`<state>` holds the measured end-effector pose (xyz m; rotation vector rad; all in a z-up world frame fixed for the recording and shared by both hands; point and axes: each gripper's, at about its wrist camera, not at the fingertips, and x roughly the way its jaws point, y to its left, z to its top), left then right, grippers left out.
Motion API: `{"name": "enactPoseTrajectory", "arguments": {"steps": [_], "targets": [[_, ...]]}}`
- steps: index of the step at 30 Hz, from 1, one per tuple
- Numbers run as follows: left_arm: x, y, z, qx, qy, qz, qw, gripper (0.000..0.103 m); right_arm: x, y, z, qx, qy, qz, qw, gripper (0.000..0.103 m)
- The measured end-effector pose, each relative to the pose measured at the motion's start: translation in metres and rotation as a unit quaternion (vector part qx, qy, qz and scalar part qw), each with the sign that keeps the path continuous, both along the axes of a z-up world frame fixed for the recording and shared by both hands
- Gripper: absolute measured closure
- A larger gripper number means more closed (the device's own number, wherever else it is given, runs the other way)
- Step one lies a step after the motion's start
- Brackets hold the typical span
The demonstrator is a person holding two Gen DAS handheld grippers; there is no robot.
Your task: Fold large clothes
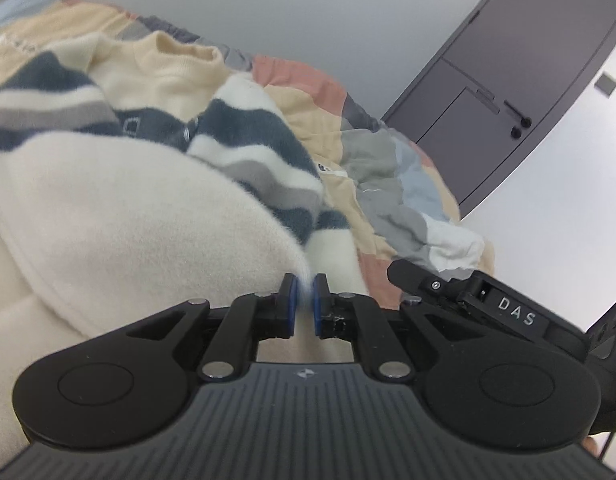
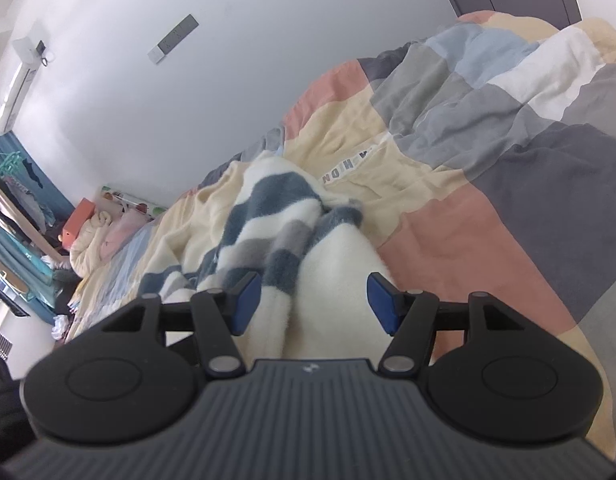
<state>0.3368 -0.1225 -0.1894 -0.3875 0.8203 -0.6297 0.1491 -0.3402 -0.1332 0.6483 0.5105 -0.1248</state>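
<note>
one sweater (image 1: 119, 208) fold between left tool (image 1: 303, 304) pads

Your backdrop is a patchwork quilt (image 2: 488, 216) in salmon, cream, grey and pale blue squares, spread rumpled across the bed, with a printed label strip (image 2: 348, 168) near its middle. At two o'clock in your left view stands a dark grey door (image 1: 520, 92). In your right view, an air conditioner (image 2: 17, 76) hangs at ten o'clock, a white wall panel (image 2: 173, 39) at eleven, and an orange box (image 2: 79, 220) among clutter at nine.
</note>
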Motion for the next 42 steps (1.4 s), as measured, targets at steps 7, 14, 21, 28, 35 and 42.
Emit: {"name": "enactPoseTrajectory", "arguments": {"steps": [7, 14, 21, 28, 35, 42], "targets": [[-0.015, 0.034, 0.007, 0.016, -0.003, -0.018, 0.9997, 0.050, 0.002, 0.013, 0.002, -0.010, -0.001, 0.025, 1.000, 0.040], [-0.033, 0.093, 0.020, 0.061, -0.041, 0.008, 0.9973, 0.048, 0.001, 0.043, 0.007, -0.027, -0.005, 0.072, 0.997, 0.040], [-0.025, 0.145, -0.009, 0.075, -0.042, 0.069, 0.9939, 0.048, 0.012, 0.077, 0.006, -0.081, 0.006, 0.117, 0.990, 0.026], [-0.014, 0.167, -0.032, 0.079, -0.019, 0.080, 0.9934, 0.048, 0.026, 0.082, -0.003, -0.121, 0.043, 0.076, 0.989, 0.026], [-0.006, 0.163, -0.040, 0.076, -0.005, 0.074, 0.9943, 0.048, 0.049, 0.075, -0.016, -0.151, 0.084, 0.041, 0.984, 0.026], [-0.006, 0.168, -0.041, 0.062, -0.004, 0.081, 0.9948, 0.048, 0.059, 0.078, -0.037, -0.138, 0.124, 0.060, 0.981, 0.029]]}}
